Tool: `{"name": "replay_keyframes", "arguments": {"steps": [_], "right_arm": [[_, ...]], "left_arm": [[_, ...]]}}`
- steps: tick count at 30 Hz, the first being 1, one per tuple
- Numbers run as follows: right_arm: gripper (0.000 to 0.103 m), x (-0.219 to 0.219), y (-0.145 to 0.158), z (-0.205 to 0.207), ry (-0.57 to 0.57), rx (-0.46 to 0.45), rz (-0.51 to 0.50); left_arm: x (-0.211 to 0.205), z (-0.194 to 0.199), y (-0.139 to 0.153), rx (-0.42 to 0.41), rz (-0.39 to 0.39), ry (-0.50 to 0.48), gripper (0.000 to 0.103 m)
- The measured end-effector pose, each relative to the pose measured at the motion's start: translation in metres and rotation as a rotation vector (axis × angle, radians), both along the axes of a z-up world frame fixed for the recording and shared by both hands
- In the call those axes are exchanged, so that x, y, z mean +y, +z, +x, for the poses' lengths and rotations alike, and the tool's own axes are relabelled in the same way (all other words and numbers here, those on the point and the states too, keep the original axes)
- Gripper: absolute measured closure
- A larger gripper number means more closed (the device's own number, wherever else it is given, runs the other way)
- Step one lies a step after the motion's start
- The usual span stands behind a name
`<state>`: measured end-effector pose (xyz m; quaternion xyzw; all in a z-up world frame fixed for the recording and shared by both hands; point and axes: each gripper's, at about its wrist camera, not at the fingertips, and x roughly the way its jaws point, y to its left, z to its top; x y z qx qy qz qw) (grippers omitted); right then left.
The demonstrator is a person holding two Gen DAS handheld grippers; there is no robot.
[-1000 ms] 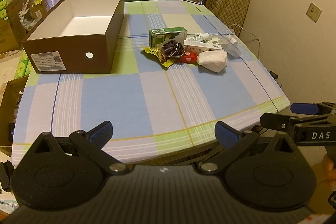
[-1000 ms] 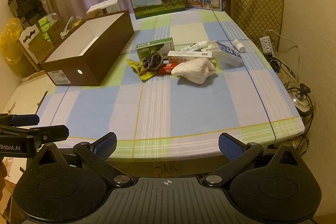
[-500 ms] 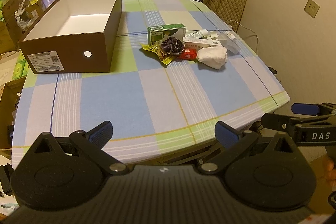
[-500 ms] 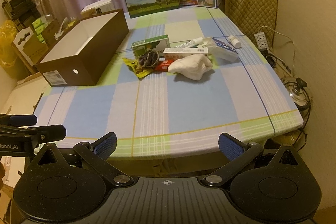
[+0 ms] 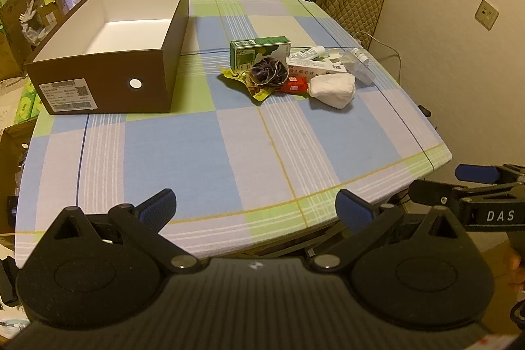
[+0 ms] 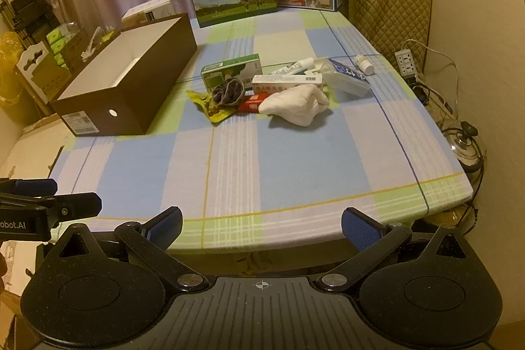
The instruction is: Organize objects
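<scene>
Approach step: both tools, left tool (image 5: 256, 207) and right tool (image 6: 261, 223), apart and empty at counter (image 5: 197, 159) edge; next reach clutter pile (image 5: 288, 77) for brown box (image 5: 108, 54).

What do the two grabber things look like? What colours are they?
Both are black. The left gripper and right gripper each have two round discs, silver bolts and thin arms ending in blue ribbed fingers. White lettering runs along their sides: "DAS" on one, "obot.AI" on the other.

tablecloth (image 5: 170, 153): blue/lilac/green checks, yellow and white lines | box (image 5: 108, 81): brown outside, white inside | carton (image 5: 259, 53): green-white | cloth (image 5: 333, 89): white | packet (image 5: 295, 85): red | wrapper (image 6: 213, 110): yellow-green | gripper pads (image 6: 164, 227): blue
</scene>
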<state>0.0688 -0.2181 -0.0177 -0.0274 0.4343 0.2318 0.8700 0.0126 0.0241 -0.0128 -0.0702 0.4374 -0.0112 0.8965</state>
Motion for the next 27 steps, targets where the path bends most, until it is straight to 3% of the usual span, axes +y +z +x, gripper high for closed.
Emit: {"name": "replay_keyframes", "arguments": {"steps": [12,21,27], "right_arm": [[0.002,-0.007,-0.003,0.061,0.043,-0.038,0.024],[0.002,-0.032,-0.016,0.136,0.013,-0.018,0.045],[0.002,-0.054,-0.029,0.183,-0.007,-0.008,0.049]], "left_arm": [[-0.002,0.038,-0.007,0.001,-0.023,0.036,0.001],[-0.022,0.099,-0.016,-0.010,-0.045,0.028,0.001],[-0.037,0.145,-0.029,-0.030,-0.033,0.016,0.008]]}}
